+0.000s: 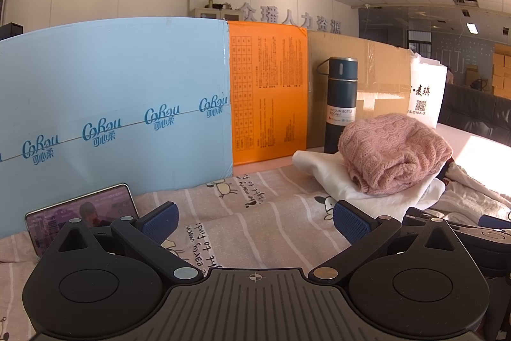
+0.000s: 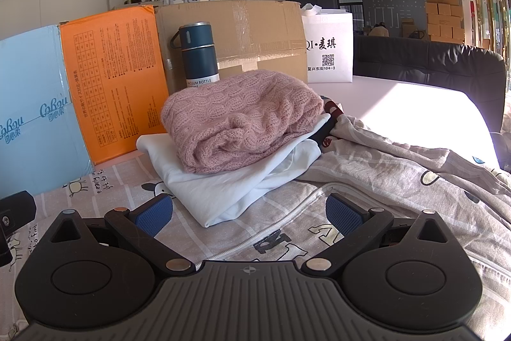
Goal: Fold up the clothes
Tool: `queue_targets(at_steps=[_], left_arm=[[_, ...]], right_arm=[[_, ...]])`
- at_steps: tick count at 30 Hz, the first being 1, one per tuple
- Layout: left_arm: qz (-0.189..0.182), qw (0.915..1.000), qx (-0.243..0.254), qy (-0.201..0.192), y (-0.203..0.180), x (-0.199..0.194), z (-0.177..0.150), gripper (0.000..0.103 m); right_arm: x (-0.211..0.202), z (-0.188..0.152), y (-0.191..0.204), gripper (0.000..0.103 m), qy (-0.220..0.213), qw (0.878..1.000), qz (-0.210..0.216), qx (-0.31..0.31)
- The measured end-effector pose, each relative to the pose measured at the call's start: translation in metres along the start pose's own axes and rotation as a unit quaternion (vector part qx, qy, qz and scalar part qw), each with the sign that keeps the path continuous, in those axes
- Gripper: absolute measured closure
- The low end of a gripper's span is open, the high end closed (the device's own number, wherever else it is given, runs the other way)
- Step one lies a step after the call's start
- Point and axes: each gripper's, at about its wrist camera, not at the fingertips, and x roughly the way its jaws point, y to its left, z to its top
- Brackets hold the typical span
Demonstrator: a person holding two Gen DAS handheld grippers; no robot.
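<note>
A folded pink knit sweater [image 1: 394, 155] [image 2: 242, 117] lies on a folded white garment [image 1: 361, 184] [image 2: 236, 184]. A dark red patterned garment [image 2: 330, 117] peeks out behind the stack. A cartoon-print pink and beige cloth [image 1: 255, 213] [image 2: 399, 181] with a zipper covers the surface under both grippers. My left gripper [image 1: 255, 221] is open and empty, low over the print cloth, left of the stack. My right gripper [image 2: 249, 214] is open and empty, just in front of the white garment. The right gripper's body also shows in the left wrist view [image 1: 463, 232].
A phone [image 1: 80, 219] leans on a light blue box [image 1: 111, 107]. An orange box [image 1: 268, 95] and a cardboard box [image 2: 236, 34] stand behind. A dark blue vacuum bottle [image 1: 341, 104] [image 2: 199, 53], a white bag [image 2: 330, 50] and a black chair [image 2: 431, 63] are at the back.
</note>
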Motion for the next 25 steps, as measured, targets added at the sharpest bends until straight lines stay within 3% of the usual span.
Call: queue_targets(at_steps=[25], left_arm=[[0.014,0.9999,-0.006,0.000,0.0043,0.0019,-0.0013,0.000]], right_arm=[[0.0004,-0.0001,0.0011,0.000,0.001,1.000,-0.002,-0.002]])
